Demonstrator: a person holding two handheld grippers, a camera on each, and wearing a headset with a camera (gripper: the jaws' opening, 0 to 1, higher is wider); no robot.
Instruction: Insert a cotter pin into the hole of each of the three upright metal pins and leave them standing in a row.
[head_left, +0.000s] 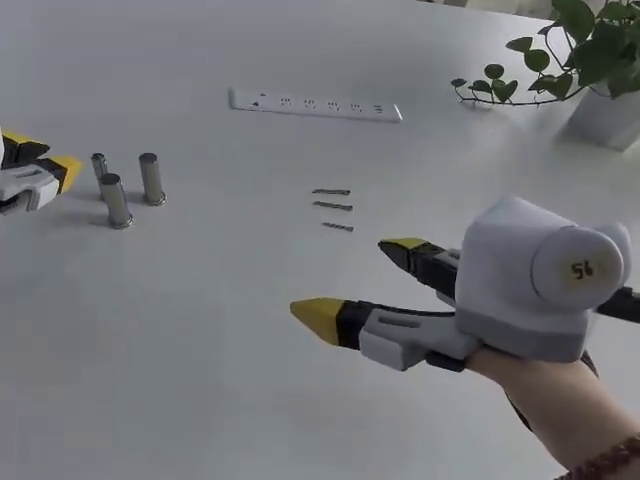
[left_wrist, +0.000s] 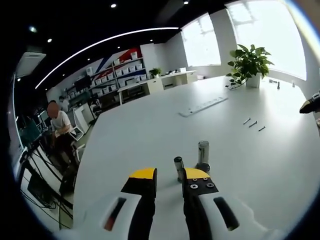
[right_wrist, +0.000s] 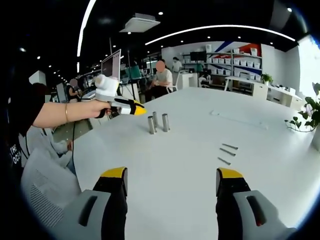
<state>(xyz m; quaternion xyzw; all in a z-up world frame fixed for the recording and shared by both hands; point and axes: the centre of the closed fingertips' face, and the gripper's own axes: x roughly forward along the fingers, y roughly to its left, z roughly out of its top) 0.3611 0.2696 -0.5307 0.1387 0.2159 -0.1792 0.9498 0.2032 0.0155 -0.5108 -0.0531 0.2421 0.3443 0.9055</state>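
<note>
Metal pins (head_left: 116, 198) upright nr left gripper (head_left: 42, 153) — jaws narrowly apart, empty; right gripper (head_left: 340, 276) wide, empty — cotter pins (head_left: 333, 206) loose.

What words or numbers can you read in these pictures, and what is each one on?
"56", tilted, on the round back end of the right gripper.
"TH" above "OC", cut off at the edge, on dark clothing in the right gripper view.
Power strip: markings too small to read.
</note>
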